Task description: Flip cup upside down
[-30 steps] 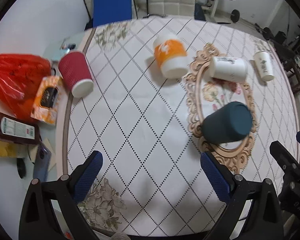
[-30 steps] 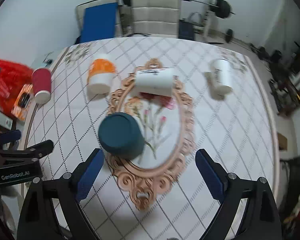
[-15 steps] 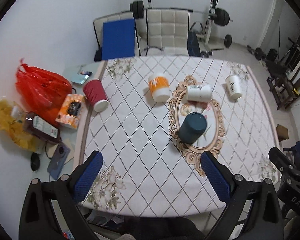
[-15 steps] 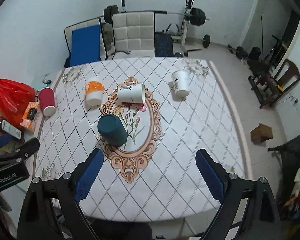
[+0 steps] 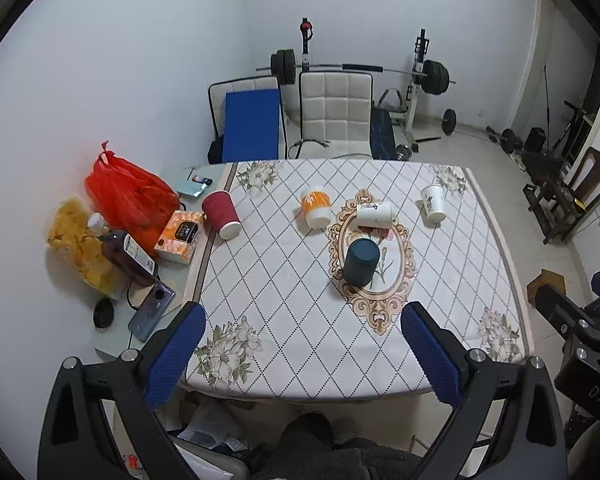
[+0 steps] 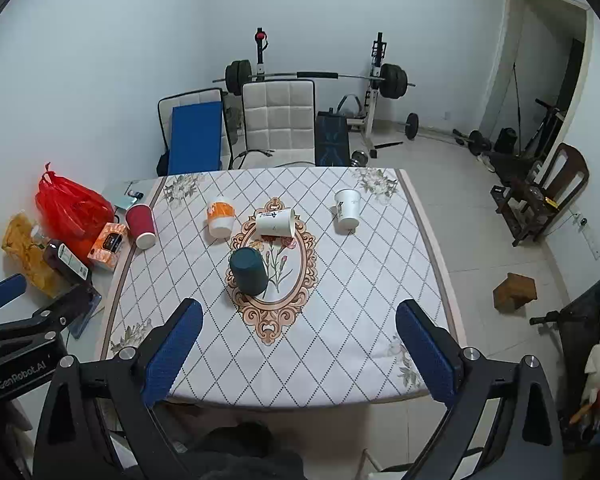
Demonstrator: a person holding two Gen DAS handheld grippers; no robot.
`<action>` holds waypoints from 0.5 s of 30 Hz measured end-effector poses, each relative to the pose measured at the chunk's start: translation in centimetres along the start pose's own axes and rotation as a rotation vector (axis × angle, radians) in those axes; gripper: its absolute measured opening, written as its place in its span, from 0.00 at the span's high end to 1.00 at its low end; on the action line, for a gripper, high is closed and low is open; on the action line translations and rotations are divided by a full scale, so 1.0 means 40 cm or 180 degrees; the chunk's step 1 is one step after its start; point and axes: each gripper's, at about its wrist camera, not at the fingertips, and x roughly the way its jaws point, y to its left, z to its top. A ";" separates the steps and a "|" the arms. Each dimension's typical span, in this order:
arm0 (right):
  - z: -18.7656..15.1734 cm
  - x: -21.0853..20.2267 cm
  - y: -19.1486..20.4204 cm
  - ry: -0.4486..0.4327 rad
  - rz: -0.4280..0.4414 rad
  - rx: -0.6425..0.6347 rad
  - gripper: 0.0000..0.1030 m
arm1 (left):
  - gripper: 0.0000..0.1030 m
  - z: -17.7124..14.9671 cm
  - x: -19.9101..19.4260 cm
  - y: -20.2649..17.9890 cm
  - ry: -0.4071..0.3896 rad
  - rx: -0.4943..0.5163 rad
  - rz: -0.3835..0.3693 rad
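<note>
A dark teal cup (image 5: 361,261) stands upside down on the oval flower print of the tablecloth; it also shows in the right wrist view (image 6: 248,271). A white cup (image 5: 374,215) lies on its side behind it. An orange-and-white cup (image 5: 316,210), a red cup (image 5: 221,215) and another white cup (image 5: 433,203) stand mouth down further back. My left gripper (image 5: 304,356) is open and empty, high above the table's near edge. My right gripper (image 6: 298,352) is open and empty too, equally far back.
The table (image 5: 496,248) has a diamond-pattern cloth. Left of it lie a red bag (image 5: 128,196), a tissue box (image 5: 179,236), a bottle (image 5: 126,256) and a phone (image 5: 152,311). Chairs (image 5: 334,116) and weights stand behind. A wooden block (image 6: 515,291) lies on the floor.
Both grippers have pulled up and back from the table, so the cups look much smaller. The cups have not moved.
</note>
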 end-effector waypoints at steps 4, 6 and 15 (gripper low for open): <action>-0.007 -0.071 -0.002 -0.0079 -0.0025 -0.0016 0.04 | 0.03 -0.009 -0.053 0.004 -0.0106 -0.0042 0.0008; -0.008 -0.094 -0.004 -0.0111 -0.0024 -0.0018 0.04 | 0.03 -0.011 -0.072 0.007 -0.0142 -0.0047 0.0005; 0.000 -0.163 0.002 -0.0225 0.0027 -0.0057 0.03 | 0.03 -0.016 -0.104 0.004 -0.0193 -0.0047 0.0005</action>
